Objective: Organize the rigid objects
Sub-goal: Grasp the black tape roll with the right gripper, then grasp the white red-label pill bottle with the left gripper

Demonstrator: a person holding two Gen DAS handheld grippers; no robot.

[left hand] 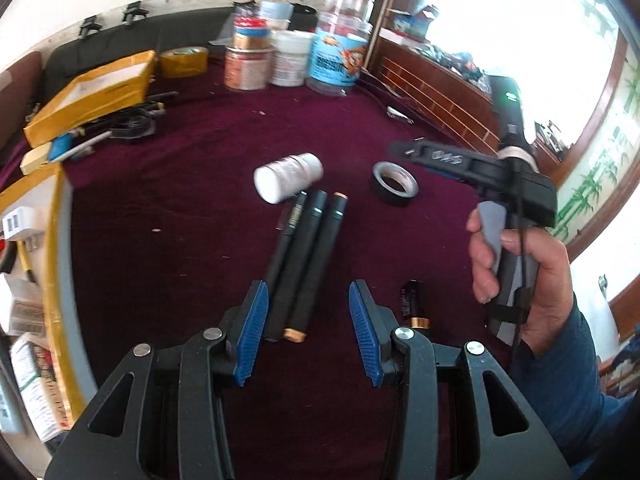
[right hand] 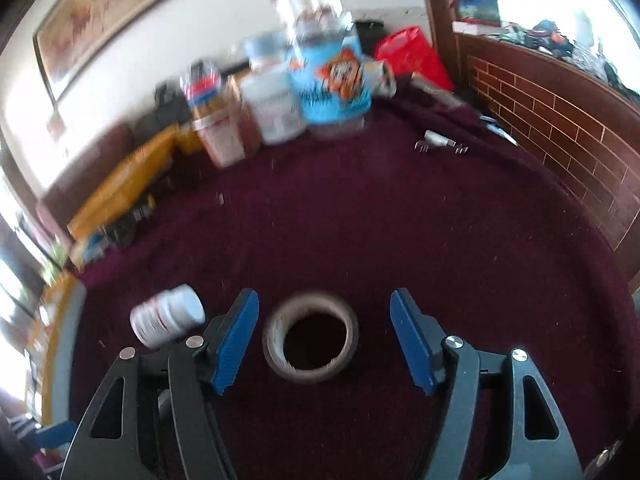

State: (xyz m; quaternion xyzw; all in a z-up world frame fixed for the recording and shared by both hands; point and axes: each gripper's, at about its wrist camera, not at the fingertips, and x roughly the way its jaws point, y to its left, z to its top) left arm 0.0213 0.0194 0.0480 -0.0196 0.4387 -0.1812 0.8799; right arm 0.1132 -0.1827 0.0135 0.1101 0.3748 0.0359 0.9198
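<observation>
Right gripper open above maroon cloth, blue pads apart; tape roll flat on the cloth between the pads, touching neither; white pill bottle on its side just left of the left finger; blurred jars grouped at the far edge.

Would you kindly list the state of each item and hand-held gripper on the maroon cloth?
Left hand-held gripper: open, empty.
Right hand-held gripper: open, over the tape roll, not gripping.
Tape roll: lying flat.
White bottle: on its side, capped.
Three dark tubes: lying side by side.
Battery: lying flat.
</observation>
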